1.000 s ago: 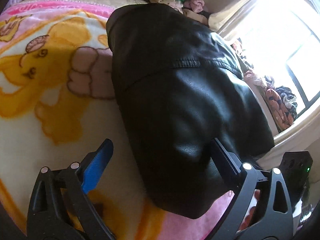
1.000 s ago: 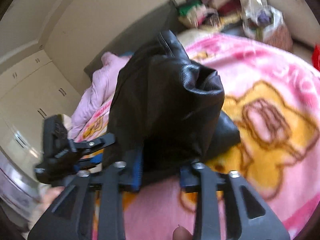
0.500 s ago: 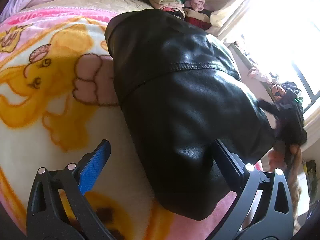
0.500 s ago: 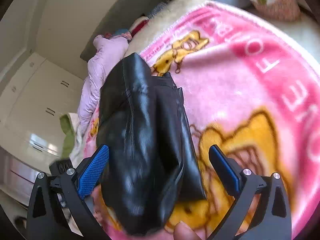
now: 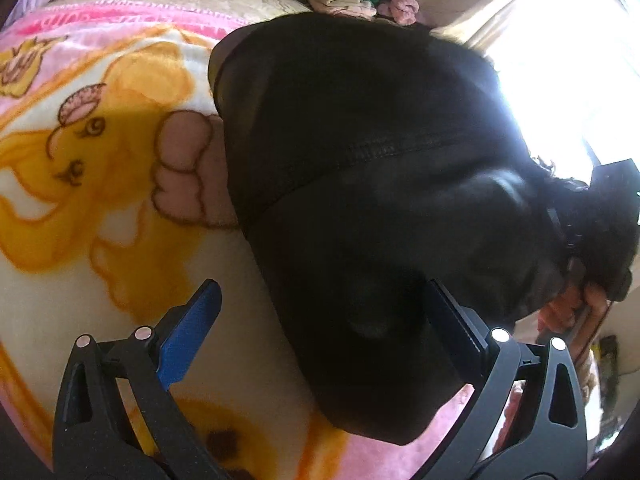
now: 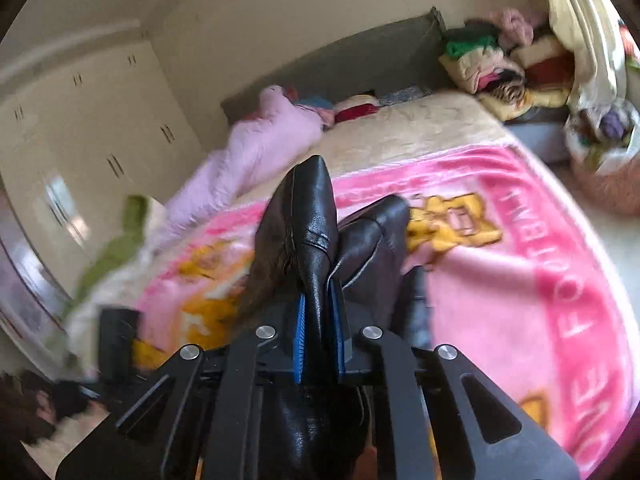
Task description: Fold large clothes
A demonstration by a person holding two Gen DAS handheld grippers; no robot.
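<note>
A black leather jacket (image 5: 360, 184) lies bunched on the pink and yellow cartoon blanket (image 5: 100, 184). My left gripper (image 5: 320, 328) is open wide. Its blue left pad (image 5: 192, 332) stands clear of the leather, and its right finger (image 5: 452, 332) lies against the jacket's near bulge. My right gripper (image 6: 319, 340) is closing its jaws on a raised fold of the jacket (image 6: 312, 216), and both blue pads press on the leather. That fold stands up from the blanket (image 6: 500, 300). A hand (image 5: 576, 308) shows at the jacket's right side.
A pink quilt (image 6: 260, 136) lies at the head of the bed. Folded clothes (image 6: 504, 64) are piled in the far corner by the bright window (image 5: 580, 60). White wardrobe doors (image 6: 80, 120) line the left wall. A full laundry basket (image 6: 604, 168) stands beside the bed.
My right gripper, open around the jacket half a second ago, has shut on a fold and lifted it while rolling. The left gripper has stayed in place, still open.
</note>
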